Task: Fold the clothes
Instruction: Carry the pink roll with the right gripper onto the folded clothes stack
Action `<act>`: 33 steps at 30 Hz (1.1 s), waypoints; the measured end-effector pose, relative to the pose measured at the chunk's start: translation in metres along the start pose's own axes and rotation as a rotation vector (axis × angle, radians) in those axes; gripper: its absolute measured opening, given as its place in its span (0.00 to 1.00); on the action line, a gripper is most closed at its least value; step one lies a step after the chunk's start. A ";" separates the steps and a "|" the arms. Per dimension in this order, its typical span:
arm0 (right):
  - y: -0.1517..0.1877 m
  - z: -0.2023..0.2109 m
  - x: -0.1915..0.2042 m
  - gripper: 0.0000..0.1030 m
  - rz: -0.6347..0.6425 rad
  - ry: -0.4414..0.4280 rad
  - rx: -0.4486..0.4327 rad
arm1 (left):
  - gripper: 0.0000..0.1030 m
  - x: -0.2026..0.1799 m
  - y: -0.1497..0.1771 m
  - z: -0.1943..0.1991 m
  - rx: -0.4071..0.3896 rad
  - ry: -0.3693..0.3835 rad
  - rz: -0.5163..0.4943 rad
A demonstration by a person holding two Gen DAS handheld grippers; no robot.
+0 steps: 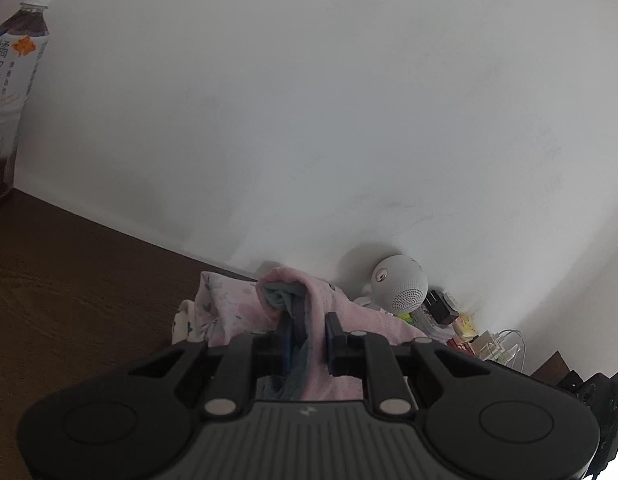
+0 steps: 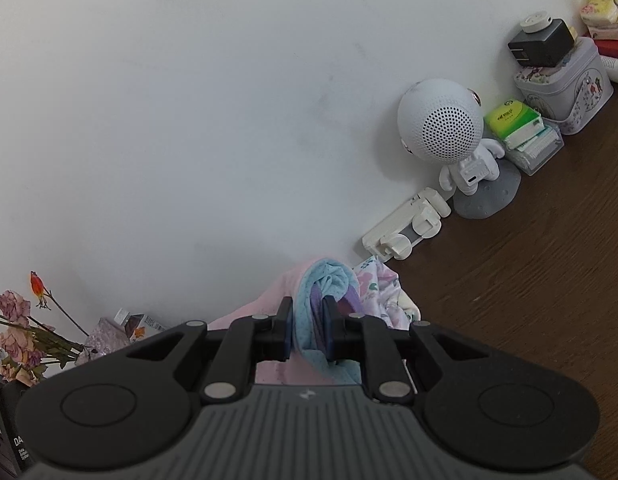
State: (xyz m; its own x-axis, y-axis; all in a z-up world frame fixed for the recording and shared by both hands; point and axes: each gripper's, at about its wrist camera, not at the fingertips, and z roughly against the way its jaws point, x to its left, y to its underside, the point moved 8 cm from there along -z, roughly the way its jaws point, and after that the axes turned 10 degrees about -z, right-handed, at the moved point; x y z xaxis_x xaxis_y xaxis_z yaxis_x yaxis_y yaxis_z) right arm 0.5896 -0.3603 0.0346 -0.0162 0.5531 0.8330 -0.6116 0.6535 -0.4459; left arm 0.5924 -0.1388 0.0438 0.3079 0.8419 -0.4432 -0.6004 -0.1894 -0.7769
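Observation:
A pink garment with blue and purple parts [image 1: 329, 300] bunches between the fingers of my left gripper [image 1: 307, 330], which is shut on it. A floral cloth [image 1: 225, 304] lies behind it on the dark wooden table [image 1: 69, 280]. In the right wrist view my right gripper [image 2: 307, 316] is shut on the same pink and light-blue garment [image 2: 329, 280], pinched in a thick fold. The floral cloth [image 2: 383, 292] shows just to the right of the fingers. Both grippers sit close to the white wall. The rest of the garment is hidden under the gripper bodies.
A tea bottle [image 1: 17, 92] stands at the far left. A white round-headed robot speaker [image 2: 445, 132] stands against the wall, with a white folding stand [image 2: 409, 228], a tissue pack [image 2: 515, 120], a tin [image 2: 565, 88] and a black charger [image 2: 543, 44]. Dried flowers [image 2: 21, 328] are at left.

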 end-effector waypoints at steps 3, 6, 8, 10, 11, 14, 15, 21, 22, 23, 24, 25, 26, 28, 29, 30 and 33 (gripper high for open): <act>0.000 -0.006 -0.003 0.14 -0.008 -0.018 0.004 | 0.14 0.003 -0.003 -0.004 -0.003 -0.002 0.008; 0.000 -0.012 -0.006 0.16 -0.012 -0.019 0.007 | 0.15 0.006 -0.002 -0.003 -0.001 -0.010 0.022; -0.001 -0.015 -0.011 0.18 -0.026 -0.024 0.008 | 0.19 0.009 -0.001 -0.006 0.000 -0.013 0.037; -0.001 -0.015 -0.014 0.25 -0.041 -0.037 0.010 | 0.24 0.011 0.000 -0.007 0.000 -0.017 0.049; -0.002 -0.013 -0.015 0.28 -0.046 -0.043 0.009 | 0.26 0.011 -0.001 -0.006 -0.006 -0.016 0.047; -0.005 -0.008 -0.016 0.37 -0.037 -0.036 -0.006 | 0.38 0.011 -0.005 -0.001 -0.029 -0.028 0.028; -0.006 -0.005 -0.016 0.40 -0.026 -0.025 -0.013 | 0.45 0.011 -0.007 0.000 -0.040 -0.043 0.023; -0.009 0.004 -0.012 0.41 0.070 0.052 -0.047 | 0.48 0.013 -0.012 0.004 -0.056 -0.148 -0.061; -0.009 0.005 -0.011 0.41 0.091 0.066 -0.053 | 0.48 0.013 -0.012 0.004 -0.056 -0.156 -0.077; -0.009 0.006 -0.009 0.41 0.112 0.078 -0.059 | 0.48 0.012 -0.011 0.004 -0.056 -0.161 -0.088; -0.009 0.007 -0.008 0.42 0.125 0.084 -0.063 | 0.48 0.012 -0.011 0.005 -0.055 -0.168 -0.095; -0.008 0.009 -0.006 0.44 0.134 0.085 -0.065 | 0.50 0.011 -0.011 0.005 -0.054 -0.174 -0.101; -0.008 0.011 -0.004 0.45 0.143 0.087 -0.068 | 0.51 0.011 -0.011 0.006 -0.055 -0.179 -0.103; -0.007 0.016 0.000 0.49 0.164 0.086 -0.072 | 0.57 0.011 -0.012 0.010 -0.062 -0.196 -0.118; -0.007 0.019 0.003 0.50 0.179 0.081 -0.074 | 0.58 0.010 -0.013 0.013 -0.066 -0.211 -0.133; -0.006 0.022 0.006 0.54 0.201 0.081 -0.077 | 0.62 0.009 -0.013 0.016 -0.071 -0.223 -0.149; 0.000 0.032 0.016 0.66 0.274 0.084 -0.077 | 0.67 0.004 -0.014 0.028 -0.086 -0.248 -0.195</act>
State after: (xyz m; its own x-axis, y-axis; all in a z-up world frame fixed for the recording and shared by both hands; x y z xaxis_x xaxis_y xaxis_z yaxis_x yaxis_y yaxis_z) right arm 0.5640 -0.3680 0.0586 -0.1045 0.7532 0.6495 -0.5318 0.5096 -0.6764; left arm 0.5811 -0.1180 0.0654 0.2159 0.9619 -0.1680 -0.4803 -0.0452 -0.8759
